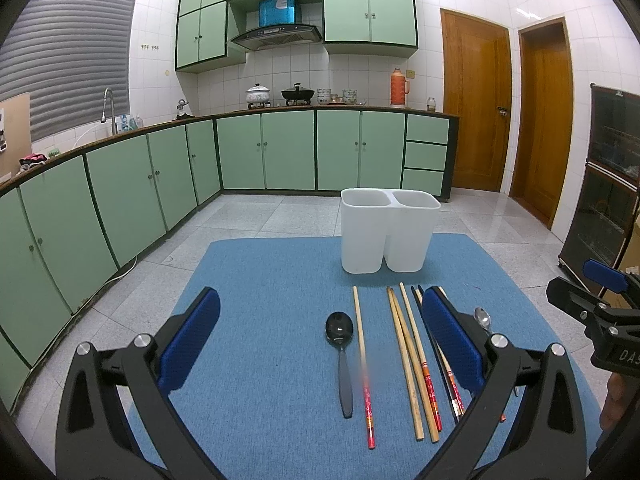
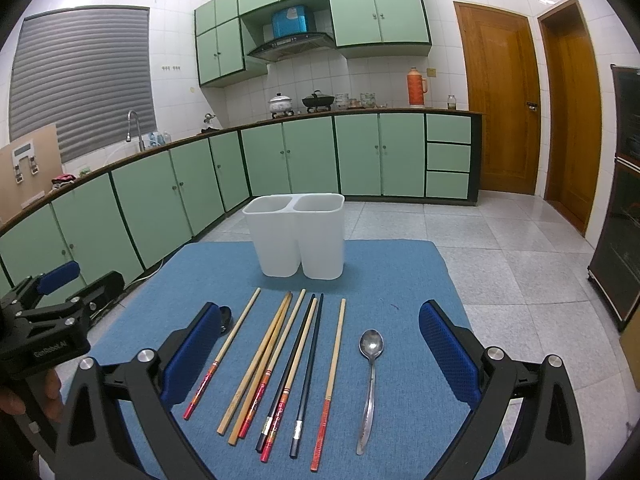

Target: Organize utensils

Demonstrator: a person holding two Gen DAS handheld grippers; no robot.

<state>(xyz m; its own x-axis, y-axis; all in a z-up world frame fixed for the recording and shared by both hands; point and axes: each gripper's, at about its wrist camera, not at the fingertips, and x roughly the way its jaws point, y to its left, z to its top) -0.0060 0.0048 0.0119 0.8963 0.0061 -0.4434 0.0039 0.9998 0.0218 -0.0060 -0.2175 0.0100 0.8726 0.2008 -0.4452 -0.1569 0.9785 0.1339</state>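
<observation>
A white two-compartment holder (image 1: pixel 386 236) (image 2: pixel 298 236) stands at the far side of a blue mat (image 1: pixel 272 300) (image 2: pixel 392 292). In front of it lie several chopsticks (image 1: pixel 408 360) (image 2: pixel 276 360) in a row, a black spoon (image 1: pixel 340 332) (image 2: pixel 225 316) to their left and a metal spoon (image 2: pixel 371 376) (image 1: pixel 483 318) to their right. My left gripper (image 1: pixel 320 344) hovers open over the black spoon and chopsticks, holding nothing. My right gripper (image 2: pixel 316 356) hovers open over the chopsticks and metal spoon, also with nothing in it. Both compartments look empty.
Green kitchen cabinets (image 1: pixel 120 200) run along the left and back. Two wooden doors (image 2: pixel 504 100) stand at the back right, a dark glass-front cabinet (image 1: pixel 608 184) at the right. Tiled floor (image 2: pixel 500 248) surrounds the mat. A hand (image 2: pixel 24 396) holds the left gripper.
</observation>
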